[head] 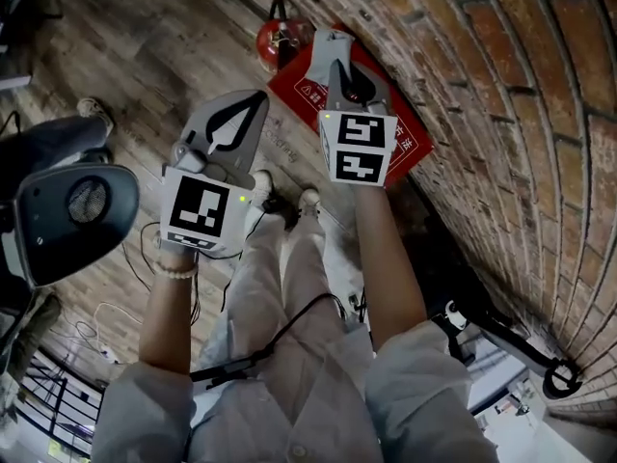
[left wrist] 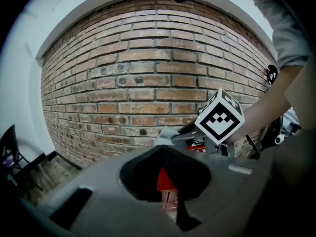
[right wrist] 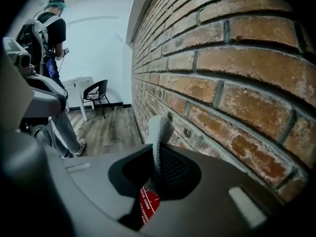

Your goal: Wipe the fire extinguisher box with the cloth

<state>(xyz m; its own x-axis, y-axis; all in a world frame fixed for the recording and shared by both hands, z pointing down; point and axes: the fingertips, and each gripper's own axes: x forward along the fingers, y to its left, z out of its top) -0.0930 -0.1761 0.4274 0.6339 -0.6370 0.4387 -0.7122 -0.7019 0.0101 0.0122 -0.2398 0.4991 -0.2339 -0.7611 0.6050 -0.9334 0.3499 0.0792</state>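
Left gripper: jaws together, nothing between them, at 9 o'clock of the right gripper. Right gripper: jaws clamped on the grey cloth, which projects past the tips. The red fire extinguisher box sits on the wooden floor below the right gripper, at the foot of the brick wall. Whether the cloth touches the box cannot be confirmed. A red fire extinguisher stands just beside the box, at its 11 o'clock.
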